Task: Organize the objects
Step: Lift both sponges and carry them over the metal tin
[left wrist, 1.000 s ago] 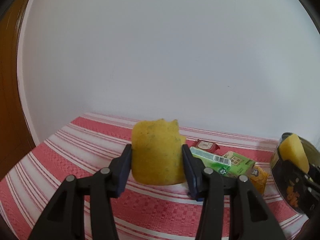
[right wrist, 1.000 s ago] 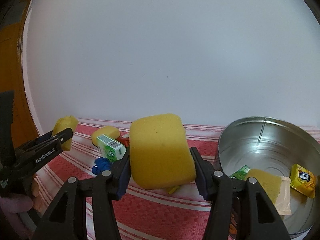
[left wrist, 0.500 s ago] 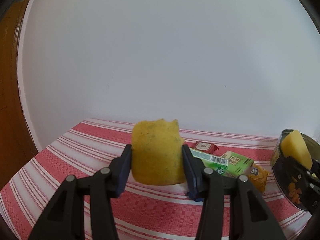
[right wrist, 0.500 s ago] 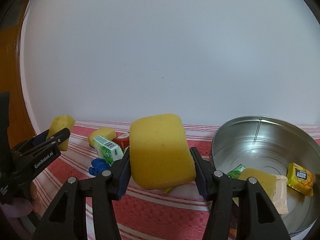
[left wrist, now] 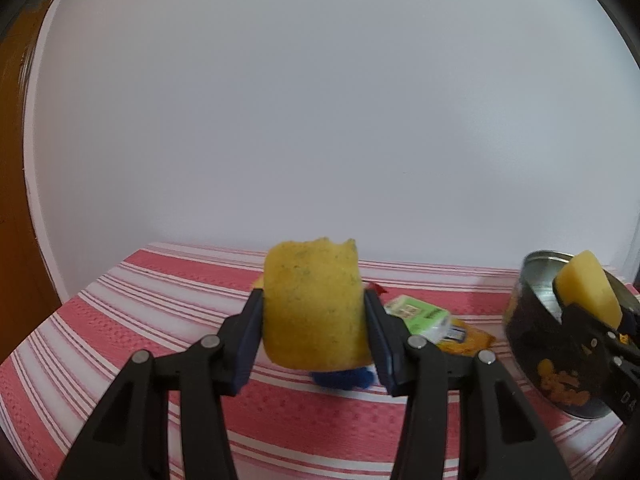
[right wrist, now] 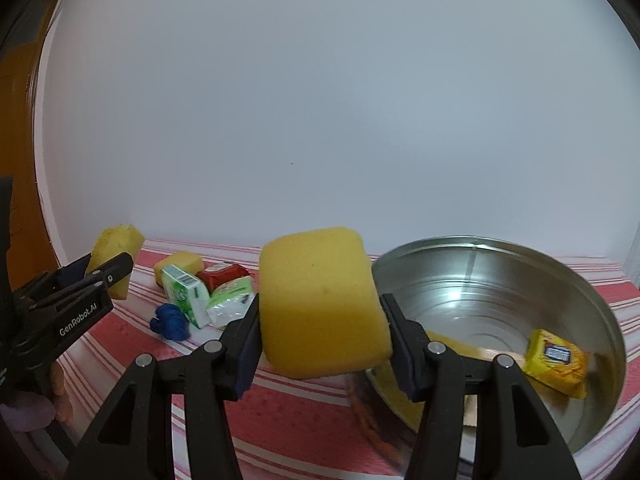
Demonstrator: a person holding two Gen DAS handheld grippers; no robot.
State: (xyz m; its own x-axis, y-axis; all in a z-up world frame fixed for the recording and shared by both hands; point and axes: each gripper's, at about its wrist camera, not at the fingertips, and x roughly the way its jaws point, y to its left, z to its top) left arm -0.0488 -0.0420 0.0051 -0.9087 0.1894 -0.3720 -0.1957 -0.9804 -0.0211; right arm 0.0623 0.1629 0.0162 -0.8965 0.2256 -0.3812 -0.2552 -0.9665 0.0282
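Observation:
My left gripper is shut on a worn yellow sponge with green flecks, held above the striped cloth; it also shows in the right wrist view. My right gripper is shut on a smooth yellow sponge, held at the left rim of a round metal tin. The tin also shows at the right of the left wrist view. Inside the tin lie a yellow snack packet and other partly hidden items.
On the red and white striped cloth lie a green carton, a green-white pack, a red packet, a blue clump and another yellow sponge. A white wall stands behind. An orange packet lies near the tin.
Both grippers have shifted sideways with their sponges still held. The right gripper's sponge now stands at the tin's left rim; the loose items appear further left in its view.

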